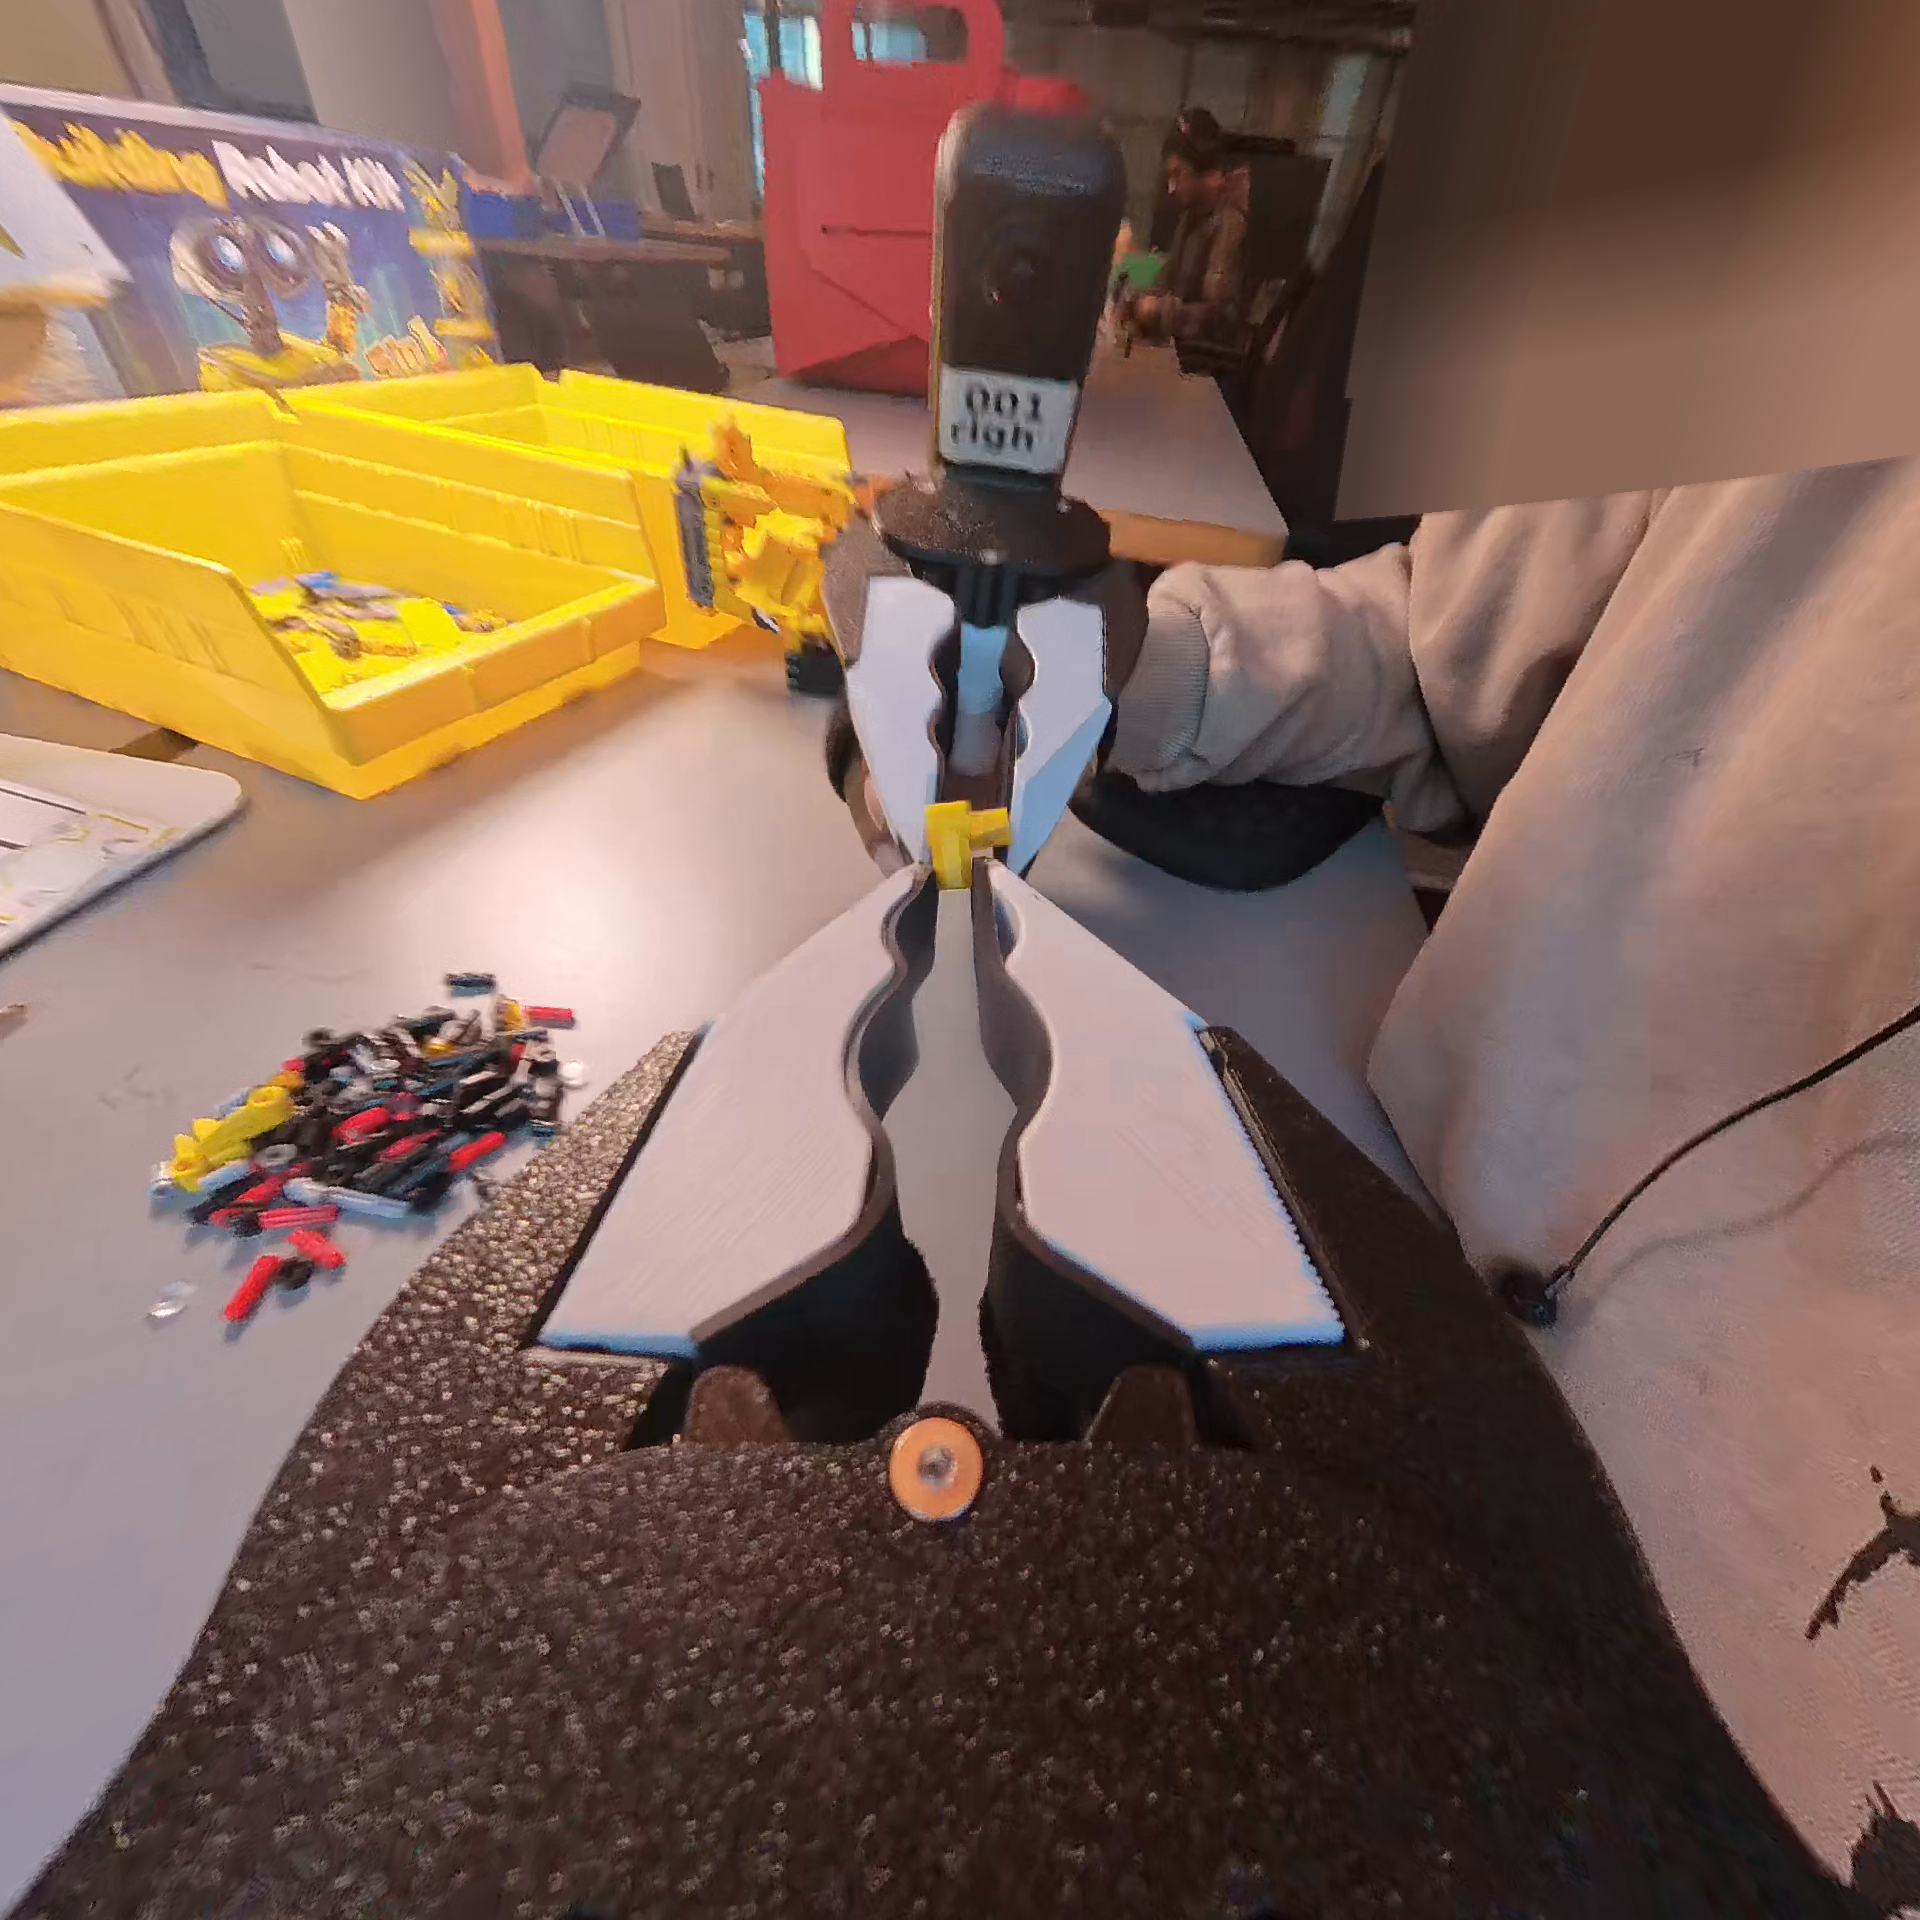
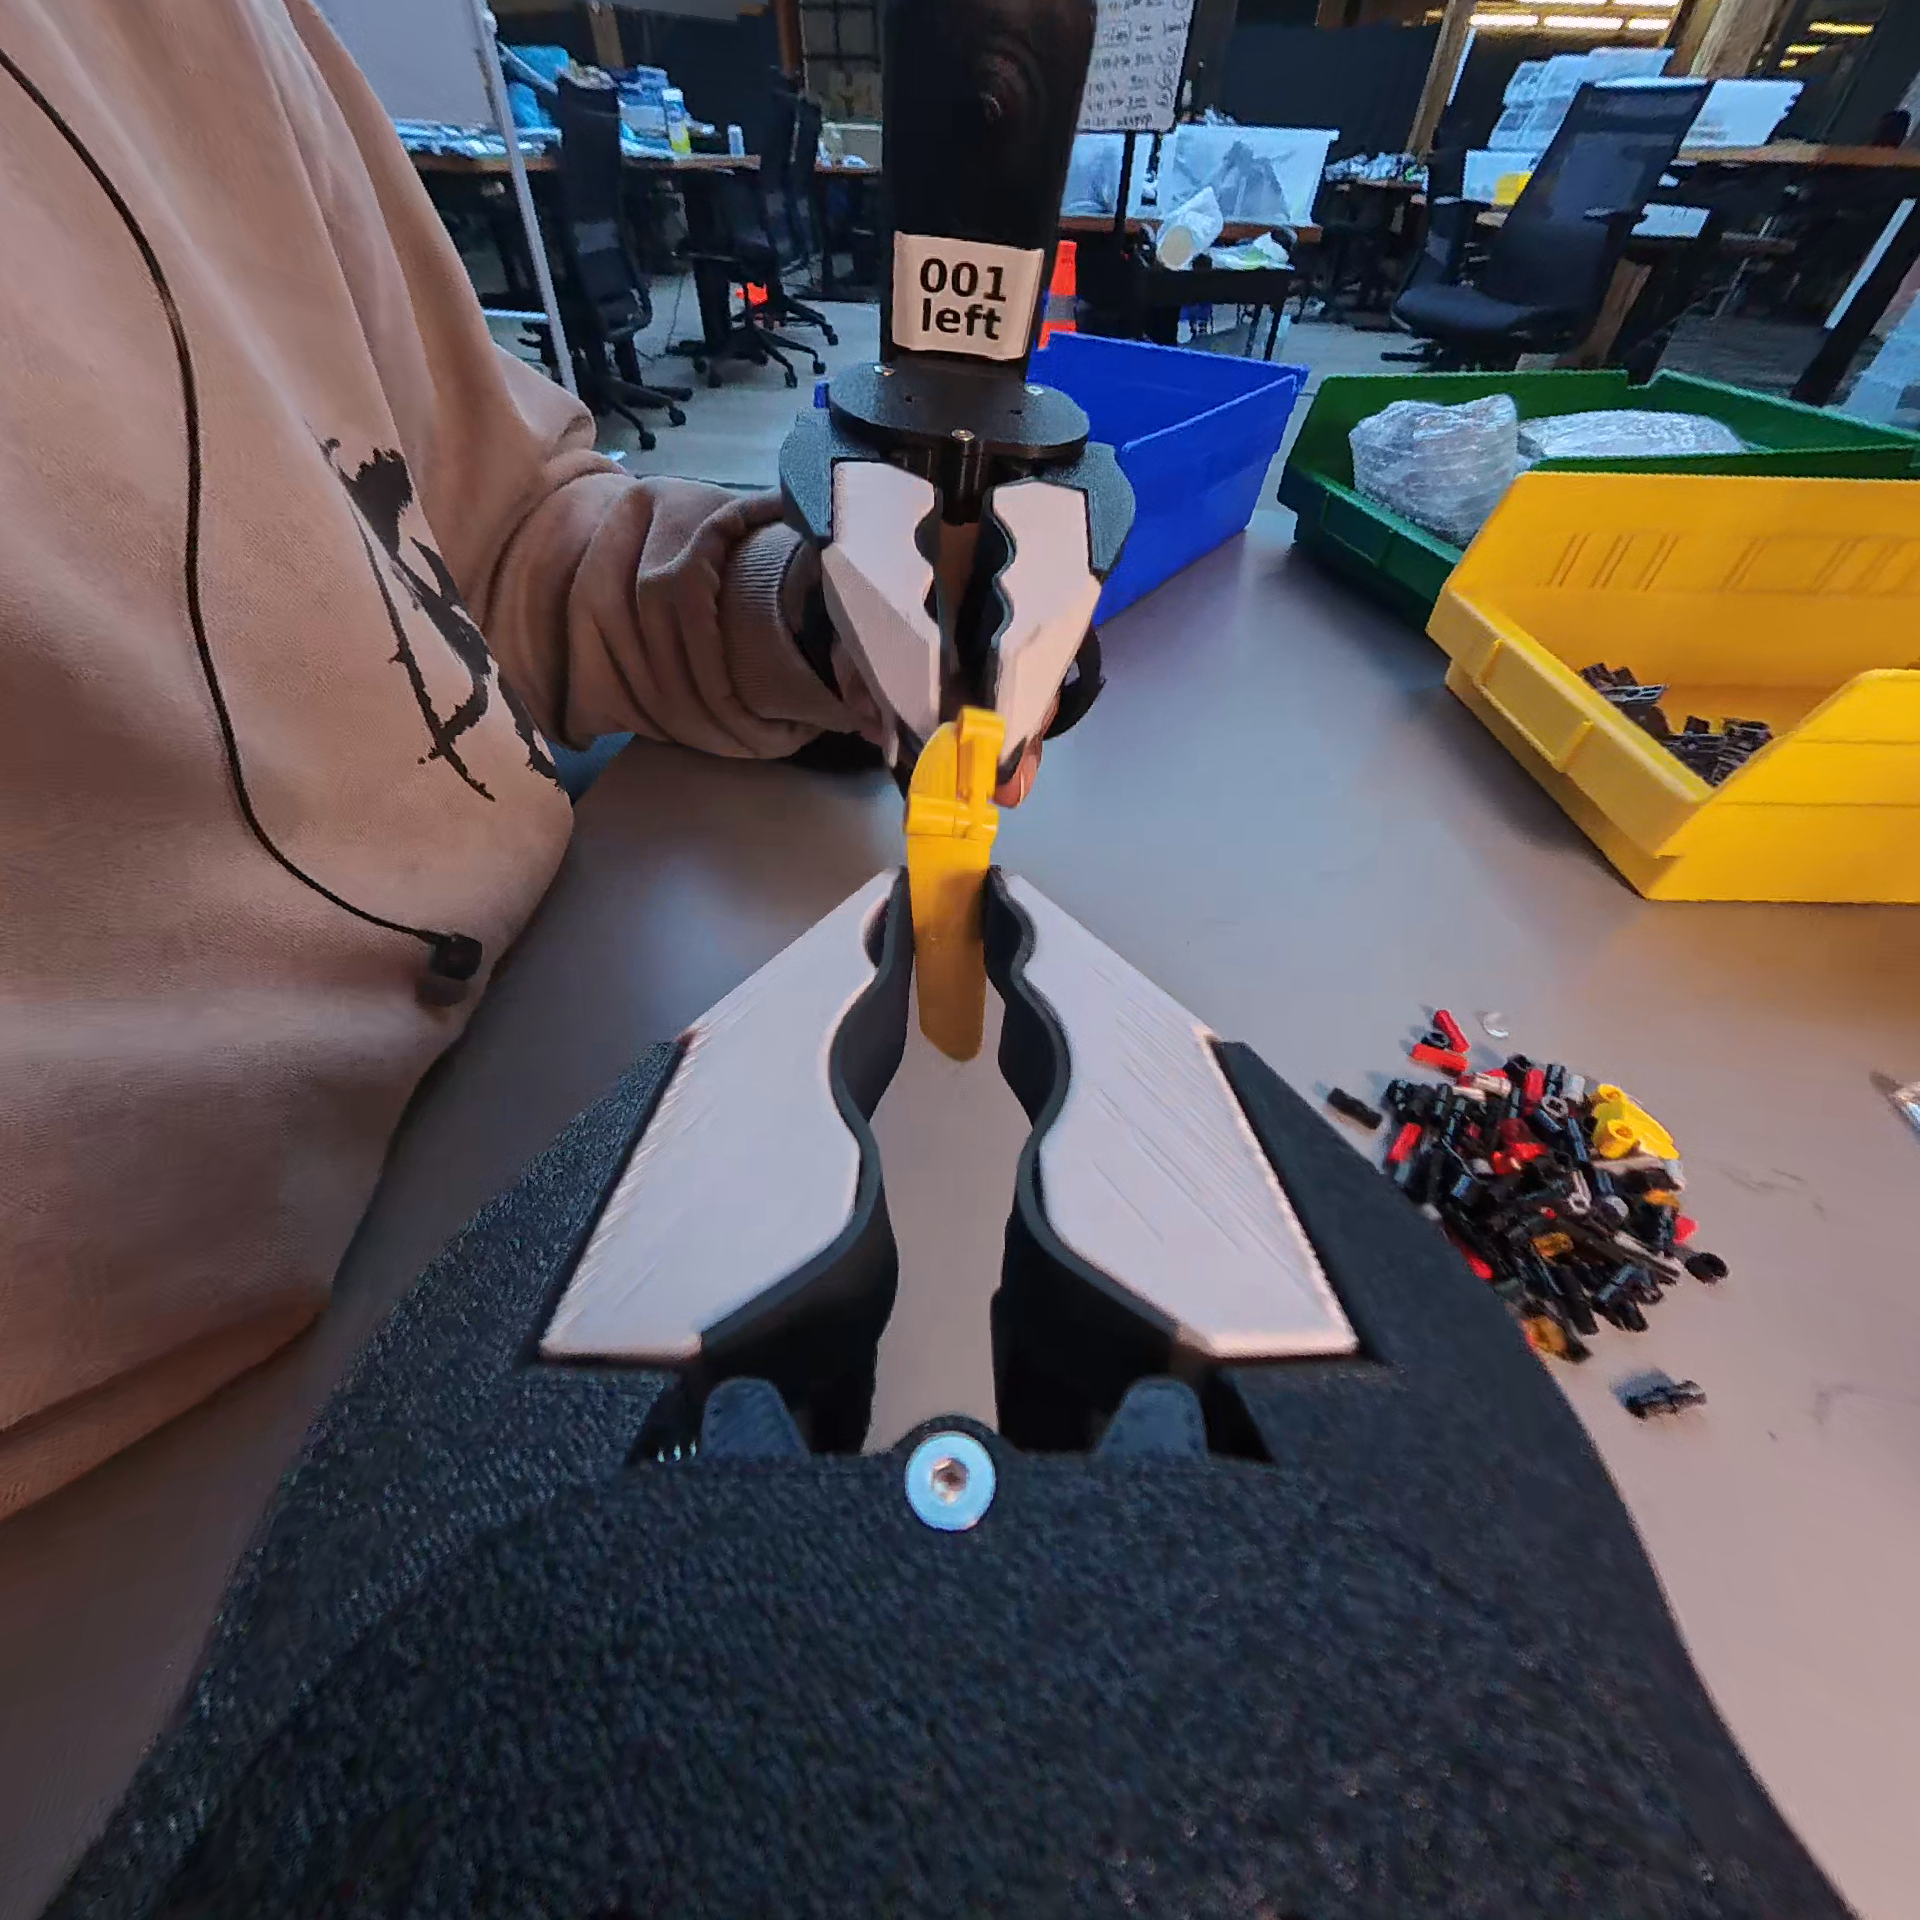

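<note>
Left tool [image 1: 951, 883] and right tool [image 2: 940, 894] gripping yellow brick piece [image 2: 948, 883], labelled handles

Grey-and-black tongs [image 2: 948, 883]; beige sleeve [image 2: 644, 613]; silver screw [image 2: 948, 1480].

The right gripper [image 2: 943, 894] clamps a long yellow piece [image 2: 945, 935]; the left gripper [image 2: 951, 727] pinches its far end. Small bricks [image 2: 1538, 1195] lie heaped nearby on the grey table [image 2: 1247, 831].
</note>
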`<state>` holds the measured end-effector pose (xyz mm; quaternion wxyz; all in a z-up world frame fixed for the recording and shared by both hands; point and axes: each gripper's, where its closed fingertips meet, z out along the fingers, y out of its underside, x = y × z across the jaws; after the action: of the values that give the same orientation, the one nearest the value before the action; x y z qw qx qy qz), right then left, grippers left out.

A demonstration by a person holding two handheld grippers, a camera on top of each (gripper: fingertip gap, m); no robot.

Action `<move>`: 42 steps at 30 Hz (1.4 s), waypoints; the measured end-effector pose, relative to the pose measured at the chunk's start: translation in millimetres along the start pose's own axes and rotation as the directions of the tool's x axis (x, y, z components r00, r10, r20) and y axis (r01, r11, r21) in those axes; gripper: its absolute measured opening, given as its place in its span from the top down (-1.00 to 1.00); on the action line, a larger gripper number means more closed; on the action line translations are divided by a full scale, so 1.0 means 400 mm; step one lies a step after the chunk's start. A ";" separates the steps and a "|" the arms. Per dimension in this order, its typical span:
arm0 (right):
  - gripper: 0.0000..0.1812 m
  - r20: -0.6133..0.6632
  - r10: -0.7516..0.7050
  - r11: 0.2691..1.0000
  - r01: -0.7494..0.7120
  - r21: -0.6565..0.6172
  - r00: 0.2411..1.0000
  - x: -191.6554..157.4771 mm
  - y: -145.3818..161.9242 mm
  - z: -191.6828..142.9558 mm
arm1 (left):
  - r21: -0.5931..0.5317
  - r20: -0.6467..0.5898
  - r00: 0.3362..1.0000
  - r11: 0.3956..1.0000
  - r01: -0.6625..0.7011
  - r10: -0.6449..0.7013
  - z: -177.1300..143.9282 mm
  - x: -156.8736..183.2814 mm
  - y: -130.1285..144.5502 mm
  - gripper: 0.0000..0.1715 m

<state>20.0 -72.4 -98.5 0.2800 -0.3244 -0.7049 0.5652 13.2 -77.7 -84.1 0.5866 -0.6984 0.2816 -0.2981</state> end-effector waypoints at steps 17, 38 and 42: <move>0.87 -0.159 -0.173 0.950 0.122 -0.289 0.972 0.070 0.120 -0.004 | -0.500 0.165 0.982 0.866 0.002 0.093 -0.007 -0.103 0.253 0.83; 0.88 -0.281 -0.689 0.680 0.462 -0.569 0.668 0.112 0.082 0.042 | -0.007 -0.047 0.801 0.802 0.598 -0.597 0.035 -0.072 0.088 0.88; 0.88 -0.238 -0.746 0.612 0.501 -0.612 0.622 0.104 0.092 0.057 | -0.023 -0.021 0.807 0.807 0.590 -0.590 0.038 -0.078 0.101 0.90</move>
<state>-18.5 -48.5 -137.9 0.5352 -0.2340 -0.8010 0.1307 2.0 -50.9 -128.8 0.4560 -0.7516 0.0612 -0.4727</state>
